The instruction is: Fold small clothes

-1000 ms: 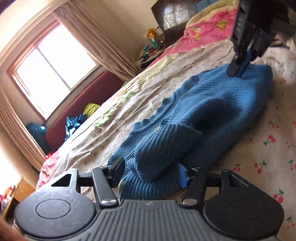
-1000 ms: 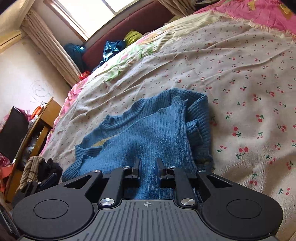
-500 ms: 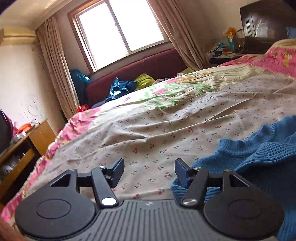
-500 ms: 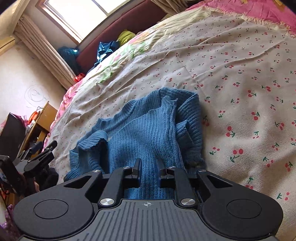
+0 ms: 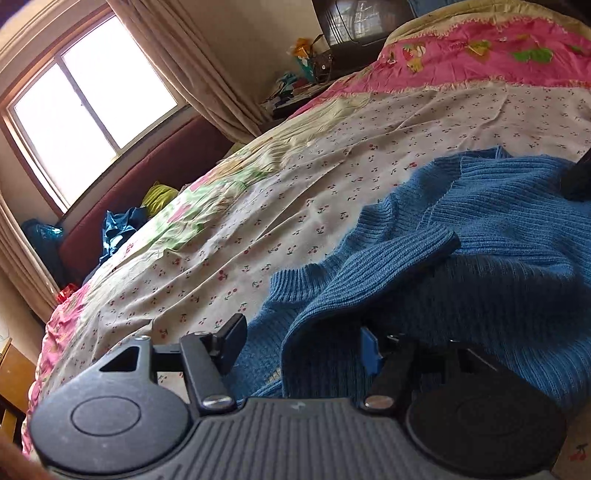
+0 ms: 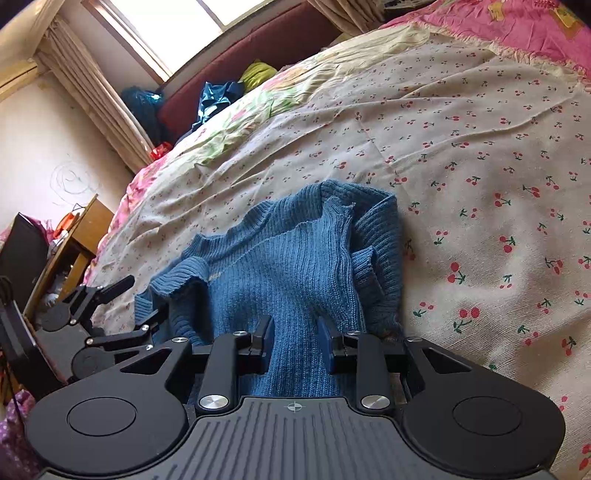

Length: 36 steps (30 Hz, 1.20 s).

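Note:
A blue ribbed knit sweater (image 6: 295, 258) lies crumpled on the cherry-print bedspread (image 6: 480, 155). My right gripper (image 6: 295, 332) sits low over the sweater's near part. Its jaws are opening, and the knit lies between the blue pads without being pinched. My left gripper (image 5: 301, 343) is at the sweater's left edge with its jaws closing around a raised fold (image 5: 332, 295). The knit drapes over its right finger (image 5: 369, 350), and the left finger stands beside the cloth. In the right wrist view the left gripper (image 6: 144, 297) straddles the sweater's hem.
A wooden cabinet (image 6: 79, 236) with clutter stands off the bed's left side. A dark red sofa (image 6: 258, 48) with clothes on it sits under the window. A pink quilt (image 5: 480, 62) covers the far end of the bed, with a television (image 5: 354, 22) behind it.
The right jaws have spread apart off the knit. The left gripper, which had swung away over bare bedspread, has come back to the sweater's edge with a fold between its jaws.

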### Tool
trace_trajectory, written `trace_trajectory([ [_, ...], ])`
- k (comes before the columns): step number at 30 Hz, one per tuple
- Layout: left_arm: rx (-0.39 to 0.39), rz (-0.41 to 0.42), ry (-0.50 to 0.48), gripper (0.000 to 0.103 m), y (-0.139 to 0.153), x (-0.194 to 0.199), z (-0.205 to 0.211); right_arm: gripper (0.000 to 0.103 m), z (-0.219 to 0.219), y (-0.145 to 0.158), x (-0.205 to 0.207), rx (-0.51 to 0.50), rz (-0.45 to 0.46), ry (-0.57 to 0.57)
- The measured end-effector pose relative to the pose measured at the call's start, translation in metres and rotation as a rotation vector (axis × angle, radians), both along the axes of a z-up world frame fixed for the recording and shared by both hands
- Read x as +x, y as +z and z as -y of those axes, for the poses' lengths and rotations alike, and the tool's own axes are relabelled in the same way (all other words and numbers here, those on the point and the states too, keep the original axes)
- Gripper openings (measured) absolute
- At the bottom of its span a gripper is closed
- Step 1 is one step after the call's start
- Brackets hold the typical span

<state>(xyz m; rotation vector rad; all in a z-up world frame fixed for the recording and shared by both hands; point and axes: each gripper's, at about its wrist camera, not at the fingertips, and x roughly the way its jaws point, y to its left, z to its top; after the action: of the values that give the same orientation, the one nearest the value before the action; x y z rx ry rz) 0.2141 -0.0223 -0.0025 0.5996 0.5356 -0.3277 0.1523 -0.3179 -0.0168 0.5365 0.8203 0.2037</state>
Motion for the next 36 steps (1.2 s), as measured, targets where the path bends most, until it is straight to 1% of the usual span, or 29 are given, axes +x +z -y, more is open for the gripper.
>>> trace_trajectory([
  [1, -0.016, -0.018, -0.002, 0.062, 0.002, 0.004, 0.0, 0.027, 0.001, -0.001, 0.001, 0.0, -0.002, 0.001],
  [3, -0.043, -0.061, -0.016, 0.044, 0.005, 0.012, -0.003, 0.027, 0.002, -0.002, 0.002, 0.001, -0.001, 0.005],
  [4, -0.046, -0.075, -0.022, 0.04, 0.005, 0.014, -0.002, 0.027, 0.002, -0.002, 0.003, -0.001, 0.001, 0.007],
  [5, -0.044, -0.087, -0.03, 0.033, 0.003, 0.016, -0.002, 0.027, 0.002, -0.001, 0.003, -0.006, 0.006, 0.011],
  [6, -0.04, -0.092, -0.04, 0.031, 0.003, 0.016, -0.001, 0.027, 0.001, 0.0, 0.004, -0.016, 0.017, 0.017],
  [10, -0.016, -0.09, -0.077, 0.03, 0.002, 0.013, 0.008, 0.027, -0.007, 0.009, 0.009, -0.1, 0.063, 0.052],
  [13, 0.036, -0.058, -0.096, 0.032, -0.002, 0.009, 0.014, 0.027, -0.01, 0.012, 0.017, -0.139, 0.08, 0.058],
  [15, 0.079, -0.036, -0.127, 0.04, -0.005, 0.008, 0.02, 0.027, -0.007, 0.012, 0.024, -0.156, 0.086, 0.049],
  [17, 0.12, -0.025, -0.138, 0.045, -0.009, 0.01, 0.026, 0.027, -0.006, 0.01, 0.033, -0.169, 0.079, 0.043],
  [18, 0.129, -0.021, -0.137, 0.045, -0.011, 0.013, 0.028, 0.027, -0.005, 0.008, 0.039, -0.177, 0.074, 0.042],
  [20, 0.098, -0.042, -0.118, 0.045, -0.011, 0.019, 0.026, 0.026, -0.006, 0.003, 0.049, -0.199, 0.065, 0.043],
  [21, 0.063, -0.064, -0.104, 0.038, -0.009, 0.022, 0.023, 0.026, -0.007, 0.003, 0.052, -0.208, 0.062, 0.037],
  [23, -0.033, -0.114, -0.069, 0.023, -0.004, 0.027, 0.012, 0.026, -0.007, 0.006, 0.053, -0.202, 0.078, 0.035],
  [25, -0.114, -0.129, -0.026, 0.023, 0.0, 0.031, 0.001, 0.033, -0.007, 0.008, 0.051, -0.211, 0.091, 0.03],
  [27, -0.159, -0.157, -0.006, 0.022, 0.001, 0.034, -0.006, 0.033, -0.006, 0.005, 0.053, -0.217, 0.082, 0.026],
  [29, -0.152, -0.162, -0.046, 0.022, 0.0, 0.029, -0.005, 0.033, -0.005, 0.001, 0.056, -0.21, 0.065, 0.018],
  [32, -0.079, -0.131, -0.085, 0.022, -0.004, 0.021, 0.005, 0.033, -0.007, 0.0, 0.058, -0.208, 0.063, 0.018],
  [33, -0.072, -0.127, -0.085, 0.022, -0.005, 0.022, 0.008, 0.033, -0.008, 0.0, 0.058, -0.213, 0.065, 0.019],
  [35, -0.08, -0.126, -0.071, 0.022, -0.006, 0.026, 0.011, 0.033, -0.009, 0.0, 0.058, -0.217, 0.065, 0.018],
  [36, -0.1, -0.126, -0.058, 0.022, -0.005, 0.027, 0.01, 0.033, -0.009, 0.0, 0.058, -0.219, 0.066, 0.015],
])
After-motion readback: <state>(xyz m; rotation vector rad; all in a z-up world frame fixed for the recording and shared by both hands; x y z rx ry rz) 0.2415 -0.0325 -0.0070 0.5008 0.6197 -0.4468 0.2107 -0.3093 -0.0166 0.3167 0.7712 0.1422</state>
